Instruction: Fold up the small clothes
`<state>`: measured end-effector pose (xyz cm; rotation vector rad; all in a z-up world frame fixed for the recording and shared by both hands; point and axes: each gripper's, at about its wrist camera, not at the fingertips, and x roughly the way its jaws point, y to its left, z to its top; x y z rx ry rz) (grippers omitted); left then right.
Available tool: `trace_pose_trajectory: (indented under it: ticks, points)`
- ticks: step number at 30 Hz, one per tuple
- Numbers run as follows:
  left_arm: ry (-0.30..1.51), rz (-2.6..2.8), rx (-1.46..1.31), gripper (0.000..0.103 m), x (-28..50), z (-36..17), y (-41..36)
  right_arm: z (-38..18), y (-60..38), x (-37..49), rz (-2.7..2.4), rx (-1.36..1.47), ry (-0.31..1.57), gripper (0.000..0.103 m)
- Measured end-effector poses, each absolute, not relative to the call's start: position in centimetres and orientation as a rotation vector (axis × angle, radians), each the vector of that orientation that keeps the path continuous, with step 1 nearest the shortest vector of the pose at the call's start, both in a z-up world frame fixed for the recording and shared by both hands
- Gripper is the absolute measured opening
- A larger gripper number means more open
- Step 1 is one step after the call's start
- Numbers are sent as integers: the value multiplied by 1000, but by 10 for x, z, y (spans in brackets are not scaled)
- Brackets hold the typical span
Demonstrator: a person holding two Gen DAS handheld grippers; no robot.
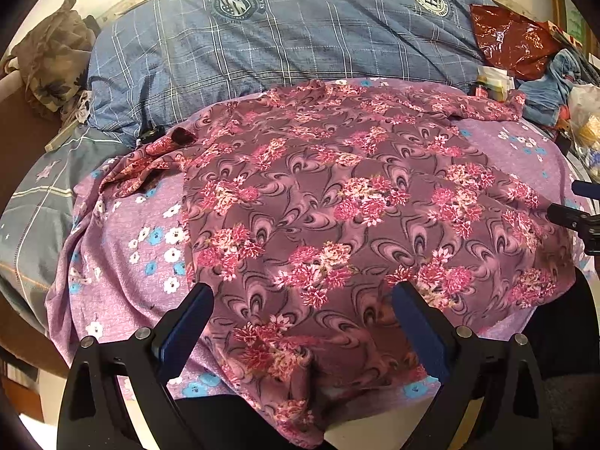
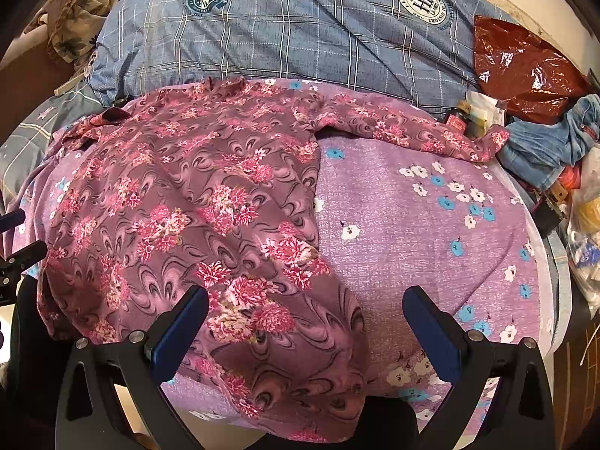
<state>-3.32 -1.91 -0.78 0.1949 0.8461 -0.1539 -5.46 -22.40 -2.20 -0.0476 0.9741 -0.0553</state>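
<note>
Floral garment (image 1: pixel 337 195) spread flat on bed (image 2: pixel 431 225), hem between both jaws. Left gripper (image 1: pixel 302 300) and right gripper (image 2: pixel 305 303) wide, empty; long axis runs away from jaws.

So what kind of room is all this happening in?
Most likely a bedroom. The floral garment is spread on a bed with a purple flowered sheet, a bulky blue checked quilt lies behind it, and loose clothes such as blue jeans are piled at the side.
</note>
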Motion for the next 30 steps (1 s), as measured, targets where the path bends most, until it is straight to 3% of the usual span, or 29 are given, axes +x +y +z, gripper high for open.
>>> trace_pose_trajectory:
  ticks: [30]
  points:
    - [867,-165,202,97,-32,-14,-24,-24,-227,-57,-54,-18,976,103]
